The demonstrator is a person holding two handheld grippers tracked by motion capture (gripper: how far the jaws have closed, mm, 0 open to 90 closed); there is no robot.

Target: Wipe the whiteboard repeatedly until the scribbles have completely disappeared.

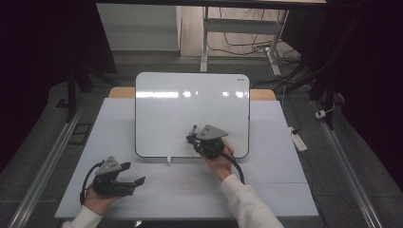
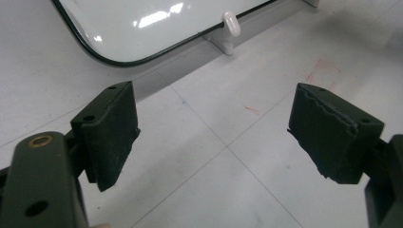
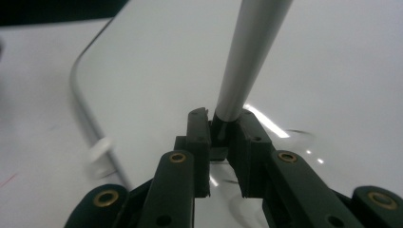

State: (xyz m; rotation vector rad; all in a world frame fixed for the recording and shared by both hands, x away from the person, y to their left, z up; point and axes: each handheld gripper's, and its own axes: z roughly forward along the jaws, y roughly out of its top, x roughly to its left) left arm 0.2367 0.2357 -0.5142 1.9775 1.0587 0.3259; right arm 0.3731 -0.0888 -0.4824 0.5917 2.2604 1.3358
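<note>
Over whiteboard lower right: right gripper clamped on grey marker. Board surface blank, likely no writing begun. Left gripper jaws wide, empty, resting on table near-left.

White sleeves; each black gripper has brass screws, grey plate, black cable.

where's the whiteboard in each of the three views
High view: the whiteboard lies mid-table, the right hand-held gripper over its near right part.
Left gripper view: its near rounded corner sits top left.
Right gripper view: its surface spreads behind the jaws.
Shared landmark: the small white clip at the board's near edge.
</note>
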